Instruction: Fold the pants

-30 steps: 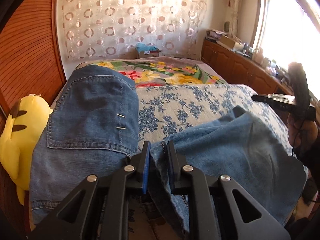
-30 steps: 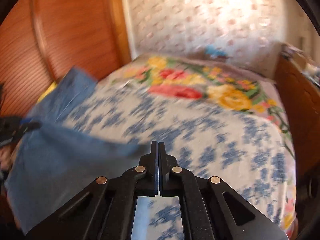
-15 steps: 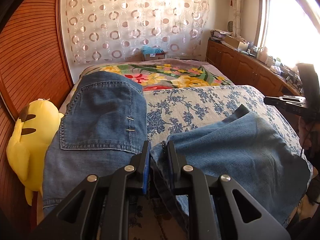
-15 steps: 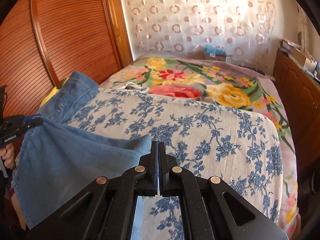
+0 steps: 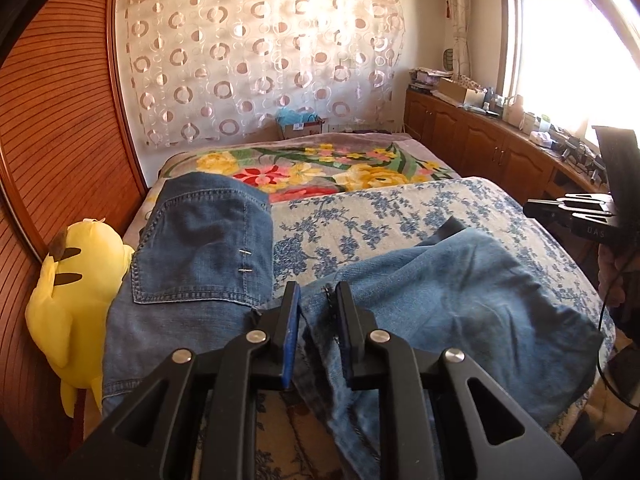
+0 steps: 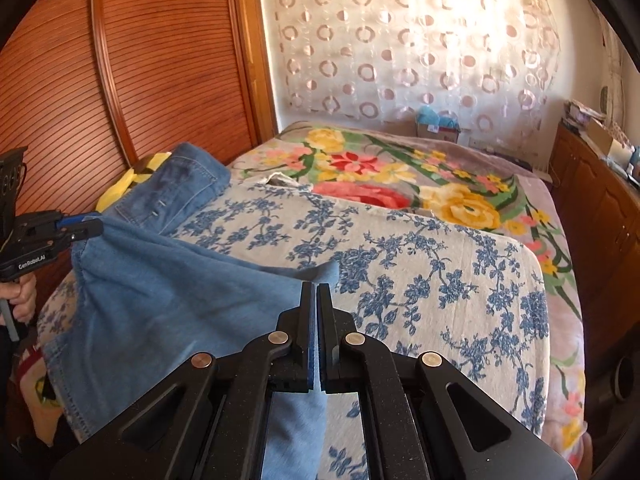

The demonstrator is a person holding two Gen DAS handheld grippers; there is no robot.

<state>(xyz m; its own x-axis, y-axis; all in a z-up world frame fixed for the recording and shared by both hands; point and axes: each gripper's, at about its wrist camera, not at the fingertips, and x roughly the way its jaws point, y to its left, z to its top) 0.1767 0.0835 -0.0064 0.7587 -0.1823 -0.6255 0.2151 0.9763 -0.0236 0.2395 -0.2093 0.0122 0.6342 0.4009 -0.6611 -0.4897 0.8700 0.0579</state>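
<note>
Both claws [image 5: 316, 300] [image 6: 314, 300] clamped on jeans [image 5: 460, 280]

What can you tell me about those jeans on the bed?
The jeans are blue denim, darker at the waist end, which lies flat with a stitched back pocket up, beside a yellow plush toy. The paler leg part is lifted and draped across the blue-flowered bedspread, gripped at one edge by the left gripper and at a corner by the right gripper.

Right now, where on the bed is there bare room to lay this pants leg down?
Bare blue-flowered cover lies between the jeans and the floral blanket. The left side is crowded: the jeans' pocket end and the yellow plush.
</note>
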